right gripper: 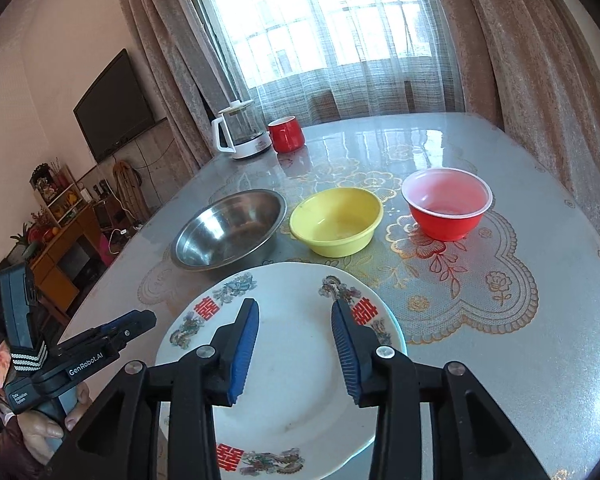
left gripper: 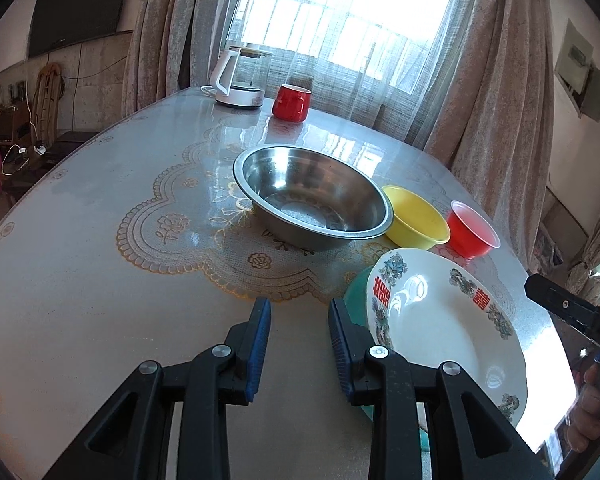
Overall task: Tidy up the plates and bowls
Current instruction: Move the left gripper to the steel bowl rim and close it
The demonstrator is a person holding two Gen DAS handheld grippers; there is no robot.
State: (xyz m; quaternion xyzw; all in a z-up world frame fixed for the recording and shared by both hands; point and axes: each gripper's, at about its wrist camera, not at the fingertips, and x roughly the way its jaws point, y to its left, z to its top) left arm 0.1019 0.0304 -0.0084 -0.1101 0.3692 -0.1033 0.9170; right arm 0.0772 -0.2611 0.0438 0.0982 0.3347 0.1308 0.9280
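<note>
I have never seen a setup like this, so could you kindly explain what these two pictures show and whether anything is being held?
There is no robot here: a person holds a hand-operated gripper in each hand, each carrying a camera that looks along its jaws. One picture is from the left gripper, the other from the right gripper. Both stand open and hold nothing. On the table lie a white patterned plate resting on a green plate, then a steel bowl, a yellow bowl and a red bowl in a row. Farther back stand a kettle and a red mug.
</note>
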